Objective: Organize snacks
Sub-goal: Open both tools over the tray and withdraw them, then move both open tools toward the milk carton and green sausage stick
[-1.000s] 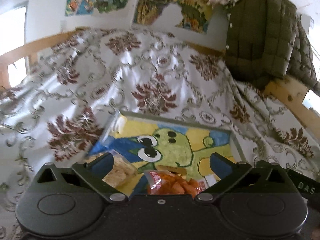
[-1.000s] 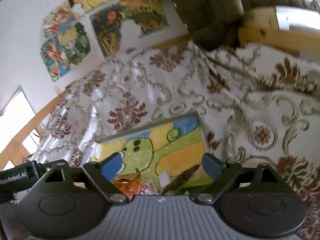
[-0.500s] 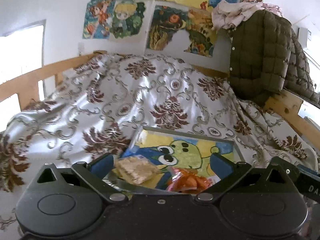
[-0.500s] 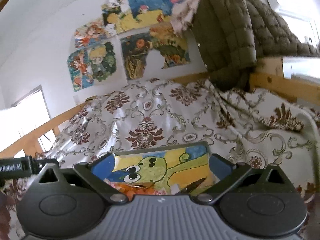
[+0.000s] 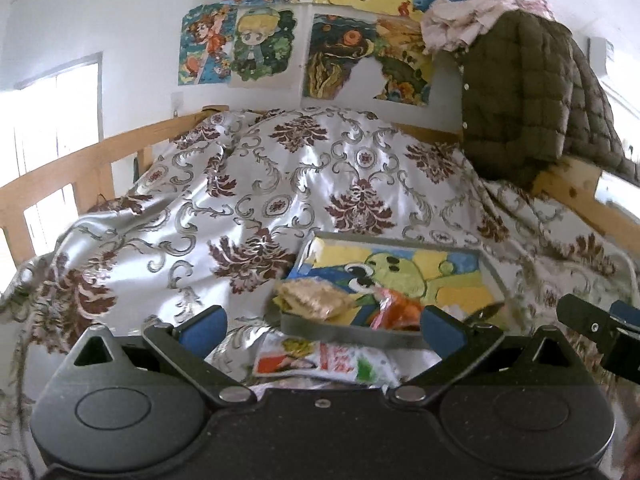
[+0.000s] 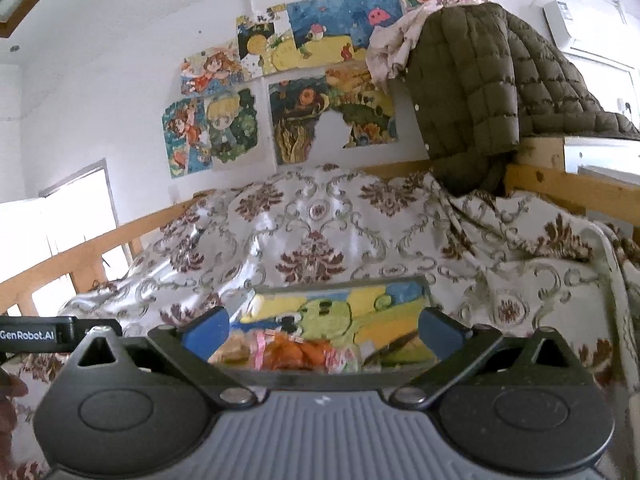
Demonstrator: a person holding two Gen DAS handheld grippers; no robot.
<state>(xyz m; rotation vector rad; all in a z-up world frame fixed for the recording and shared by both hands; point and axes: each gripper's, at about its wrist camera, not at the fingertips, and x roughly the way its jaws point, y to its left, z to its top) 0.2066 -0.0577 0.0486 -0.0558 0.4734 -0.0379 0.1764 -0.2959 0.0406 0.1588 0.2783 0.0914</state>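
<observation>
A grey-rimmed tray (image 5: 348,330) with a green cartoon frog picture lies on the bed. In it are a pale cracker packet (image 5: 312,300), an orange snack packet (image 5: 396,312) and a dark packet (image 5: 486,312) at the right. A white, red and green snack packet (image 5: 320,362) lies on the quilt in front of the tray. My left gripper (image 5: 322,326) is open and empty, just before the tray's near rim. My right gripper (image 6: 324,330) is open and empty, also at the tray (image 6: 348,286), with the orange packet (image 6: 308,354) between its fingers' line of sight.
A patterned white and maroon quilt (image 5: 260,200) covers the bed. A wooden rail (image 5: 60,176) runs along the left and a wooden frame (image 5: 576,196) at the right. An olive padded jacket (image 5: 528,96) hangs at the back right. Posters (image 5: 320,48) cover the wall.
Both grippers have pulled back and tilted up from the tray. The tray looks smaller and farther, and the white, red and green packet on the quilt has come into view.
</observation>
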